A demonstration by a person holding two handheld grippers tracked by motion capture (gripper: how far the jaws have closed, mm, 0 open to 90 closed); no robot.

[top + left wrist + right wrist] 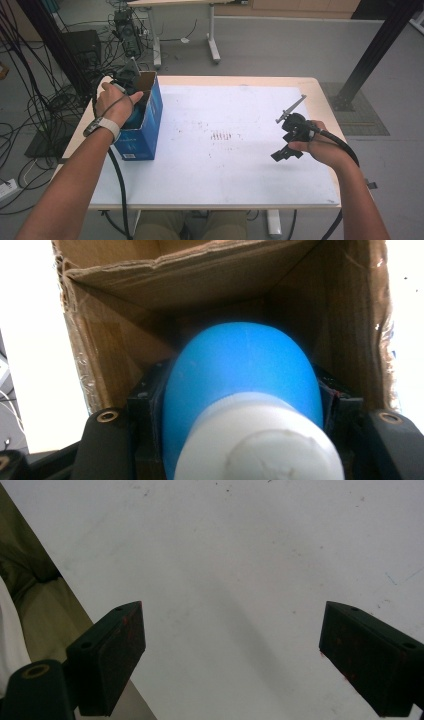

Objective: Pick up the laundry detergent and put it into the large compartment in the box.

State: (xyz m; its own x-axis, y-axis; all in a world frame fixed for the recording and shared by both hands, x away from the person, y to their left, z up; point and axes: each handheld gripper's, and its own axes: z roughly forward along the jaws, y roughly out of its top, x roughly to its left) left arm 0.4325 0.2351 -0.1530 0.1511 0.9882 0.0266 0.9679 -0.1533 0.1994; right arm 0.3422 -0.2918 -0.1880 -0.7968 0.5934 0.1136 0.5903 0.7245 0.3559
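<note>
White bench (225,165) top, lightly stained at centre, with two hand-held claws, described near to far. Right claw (287,152): held over the right part of the bench, jaws spread wide and empty; in the right gripper view its pads (120,655) hang above bare surface. Left claw (131,90): at the far left, lowered into the open top of a blue box (145,135) with a brown cardboard lining (210,280). Left gripper view: jaws clenched on a blue bottle (240,375), one on each flank of the body, just below its white cap (265,445). The bottle thus sits inside the box mouth, held in the claw. Its long axis runs along the claw's line of sight, cap toward the camera and rounded base pointing down into the box. Judged from its smooth, glossy shell, the bottle is probably light plastic, fairly stiff but slippery and curved; the broad mid-body, where the jaws now bear, seems the safest hold, since the tapering shoulder could squirt free under pressure.
</note>
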